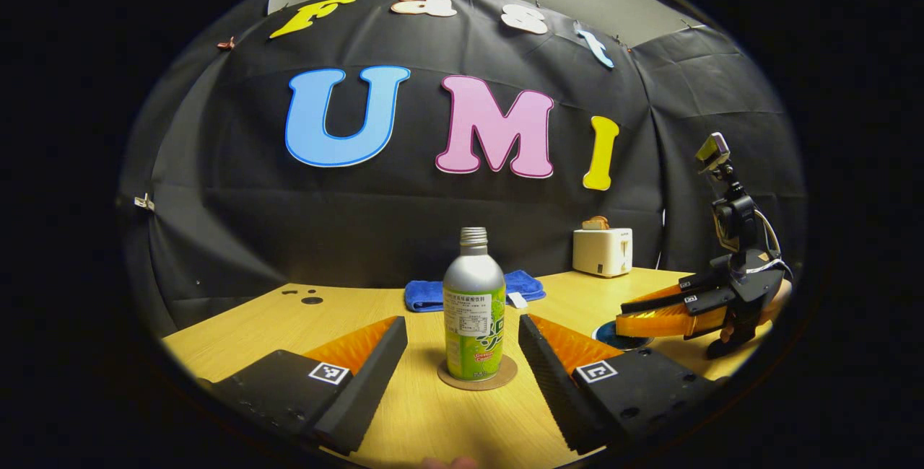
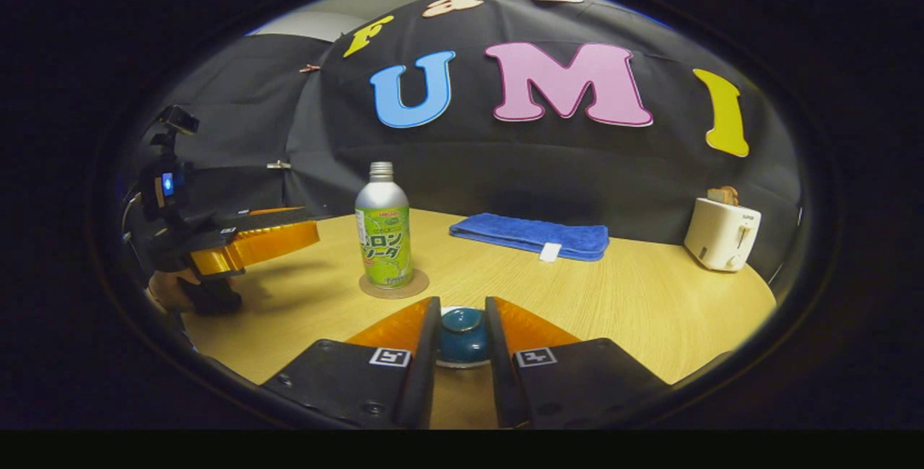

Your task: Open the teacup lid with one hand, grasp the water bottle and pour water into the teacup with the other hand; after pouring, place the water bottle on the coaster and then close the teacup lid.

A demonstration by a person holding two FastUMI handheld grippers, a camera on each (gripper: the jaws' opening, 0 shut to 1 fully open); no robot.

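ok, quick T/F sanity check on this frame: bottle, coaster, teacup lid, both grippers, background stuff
1. The water bottle stands upright on the coaster. True.
2. The left gripper is shut on the bottle. False: its fingers stand wide open, one on each side of the bottle, not touching it.
3. The bottle's cap is on. False: the threaded neck is bare.
4. The right gripper has its fingers around the teacup lid. True, they sit close on either side of it; whether they press on it cannot be told.
5. The blue cloth lies under the toaster. False: the two sit apart on the table.
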